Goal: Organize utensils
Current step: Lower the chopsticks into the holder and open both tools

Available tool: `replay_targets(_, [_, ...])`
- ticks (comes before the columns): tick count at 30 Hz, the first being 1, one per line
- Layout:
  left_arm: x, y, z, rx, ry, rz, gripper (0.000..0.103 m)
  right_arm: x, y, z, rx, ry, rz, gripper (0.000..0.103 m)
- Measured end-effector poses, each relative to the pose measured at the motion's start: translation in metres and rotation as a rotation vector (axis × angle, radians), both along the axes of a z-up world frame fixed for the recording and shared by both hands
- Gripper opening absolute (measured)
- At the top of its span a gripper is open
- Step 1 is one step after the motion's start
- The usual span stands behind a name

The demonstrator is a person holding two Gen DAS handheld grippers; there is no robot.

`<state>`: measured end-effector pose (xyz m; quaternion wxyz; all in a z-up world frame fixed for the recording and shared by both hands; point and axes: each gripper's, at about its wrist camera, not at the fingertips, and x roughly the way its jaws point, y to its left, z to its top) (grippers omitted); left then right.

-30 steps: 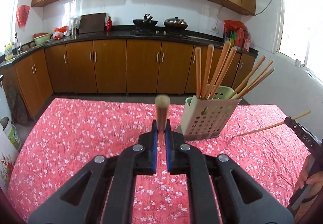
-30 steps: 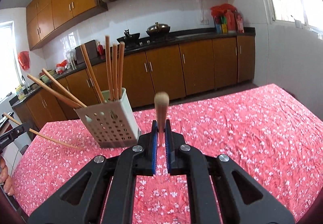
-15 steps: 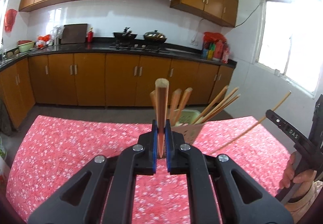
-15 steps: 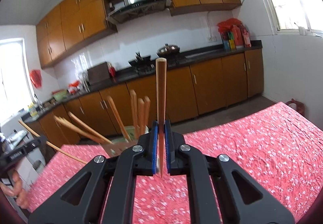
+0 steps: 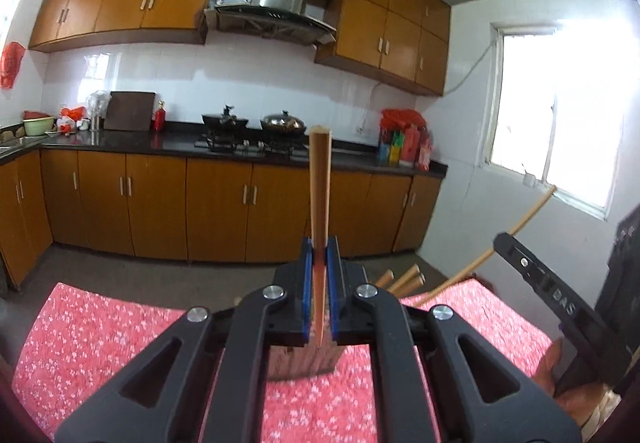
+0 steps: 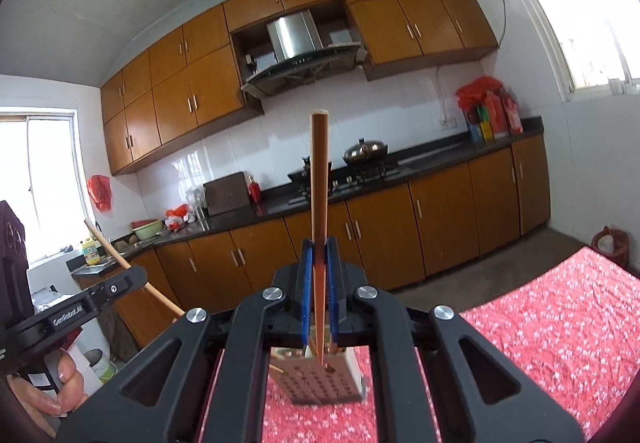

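Above the holder (image 6: 324,383), both grippers clamp chopsticks

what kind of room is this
A home kitchen, most likely. Wooden cabinets run under a dark countertop, a steel range hood hangs over a gas stove with a lidded wok, and a table with a red flowered cloth stands in front.

I'm getting bright daylight from blown-out windows (image 5: 560,115) that glares off the wall tiles (image 6: 320,123), with heavy fisheye bending, dark vignetted corners and slight blur.
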<state>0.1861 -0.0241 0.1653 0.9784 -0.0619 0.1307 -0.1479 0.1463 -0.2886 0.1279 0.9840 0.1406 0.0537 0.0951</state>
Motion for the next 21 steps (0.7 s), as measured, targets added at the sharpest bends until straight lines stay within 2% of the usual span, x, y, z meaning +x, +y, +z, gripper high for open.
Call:
replay_targets(5, [0.009,-0.001,0.007,-0.022,-0.034,0.039,0.008,0.003,0.002,0.009,-0.011,-0.052,-0.036,0.007])
replay_targets(12, [0.022,-0.006,0.004,0.016,-0.054,0.079,0.008,0.016,0.004,0.010,-0.004,-0.098,-0.065,0.007])
replay_targets(21, [0.050,-0.007,-0.023,0.021,-0.013,0.081,0.008,0.046,0.015,-0.021,-0.028,-0.032,-0.057,0.007])
